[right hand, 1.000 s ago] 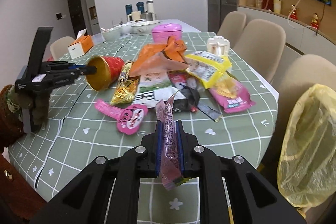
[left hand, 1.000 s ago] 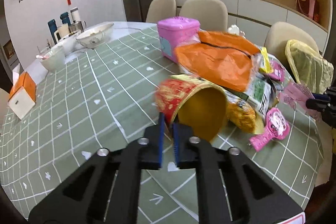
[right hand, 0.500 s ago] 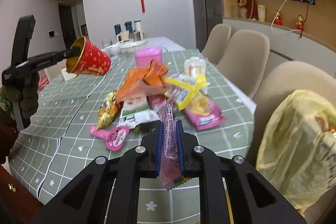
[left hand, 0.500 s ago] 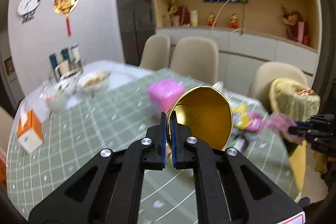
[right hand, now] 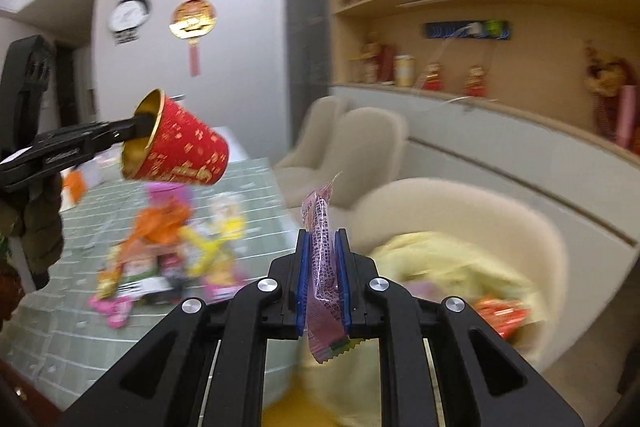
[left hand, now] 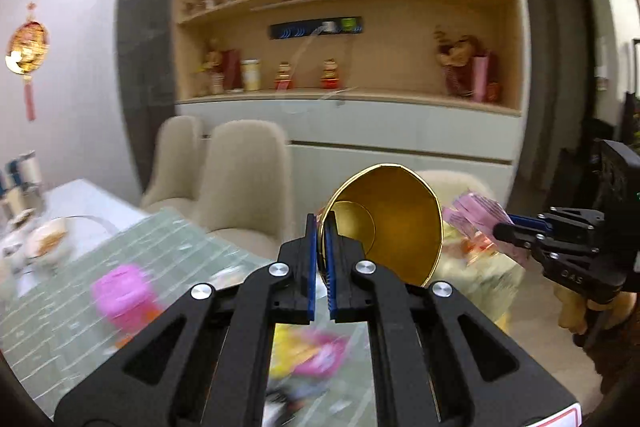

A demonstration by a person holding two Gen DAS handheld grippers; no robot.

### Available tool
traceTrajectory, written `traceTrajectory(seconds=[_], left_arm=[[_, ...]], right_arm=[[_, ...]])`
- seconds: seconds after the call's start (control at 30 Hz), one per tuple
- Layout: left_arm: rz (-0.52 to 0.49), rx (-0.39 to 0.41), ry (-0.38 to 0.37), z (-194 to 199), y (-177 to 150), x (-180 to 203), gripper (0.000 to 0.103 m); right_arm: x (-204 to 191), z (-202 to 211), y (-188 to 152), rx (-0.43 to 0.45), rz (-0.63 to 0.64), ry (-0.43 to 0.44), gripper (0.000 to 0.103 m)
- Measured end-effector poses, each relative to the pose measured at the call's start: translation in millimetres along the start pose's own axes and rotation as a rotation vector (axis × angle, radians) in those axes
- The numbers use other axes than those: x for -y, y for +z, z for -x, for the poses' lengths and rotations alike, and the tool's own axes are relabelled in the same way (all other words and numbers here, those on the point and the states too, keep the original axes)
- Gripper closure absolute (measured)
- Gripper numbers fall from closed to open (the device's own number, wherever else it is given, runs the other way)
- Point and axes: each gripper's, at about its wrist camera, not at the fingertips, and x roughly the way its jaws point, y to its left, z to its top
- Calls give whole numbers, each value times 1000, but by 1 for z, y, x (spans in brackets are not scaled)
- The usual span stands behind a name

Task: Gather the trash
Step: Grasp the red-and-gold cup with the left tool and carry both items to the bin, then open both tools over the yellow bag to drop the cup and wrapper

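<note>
My left gripper [left hand: 320, 247] is shut on the rim of a red paper cup [left hand: 392, 223] with a gold inside, held in the air with its mouth toward the camera. In the right wrist view the same cup [right hand: 180, 147] hangs off the left gripper [right hand: 138, 127] above the table. My right gripper [right hand: 322, 267] is shut on a pink snack wrapper [right hand: 322, 259]; the wrapper [left hand: 480, 217] also shows in the left wrist view at the right gripper's [left hand: 504, 225] tips. A yellow trash bag [right hand: 448, 267] lies on the near chair below and right of the wrapper, blurred.
A green checked table [right hand: 248, 187] carries a blurred heap of wrappers [right hand: 168, 239] and a pink tub [left hand: 120, 295]. Beige chairs [left hand: 244, 179] line its far side. Bowls [left hand: 44, 239] stand at the far left. A shelved cabinet [left hand: 360, 99] fills the back wall.
Both grippers have lifted off the table and swung right toward the chair with the yellow bag, carrying the cup and the wrapper. The table has dropped low in both views.
</note>
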Motion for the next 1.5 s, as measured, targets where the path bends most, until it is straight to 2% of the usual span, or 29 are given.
traceTrajectory(seconds=[0.1, 0.3, 0.5, 0.7, 0.8, 0.97, 1.37, 1.43, 1.5], left_arm=[[23, -9, -83, -37, 12, 23, 99], [21, -57, -208, -98, 13, 68, 99], [-16, -186, -311, -159, 3, 117, 99], [-47, -418, -291, -222, -24, 144, 99], [-94, -491, -261, -238, -40, 151, 100], [-137, -512, -245, -244, -46, 156, 100], [-147, -481, -242, -234, -46, 158, 100], [-138, -471, -245, -230, -45, 155, 96], [-117, -452, -249, -224, -42, 150, 82]], right_arm=[[43, 3, 2, -3, -54, -83, 89], [94, 10, -9, -15, -120, -178, 89], [122, 8, -27, -46, -145, -224, 89], [141, 1, -37, -59, -162, -232, 89], [145, -3, -39, -65, -167, -229, 89], [150, -13, -41, -83, -177, -223, 89], [144, -19, -42, -104, -166, -212, 89], [143, -20, -42, -108, -165, -211, 89], [142, -21, -42, -110, -164, -209, 89]])
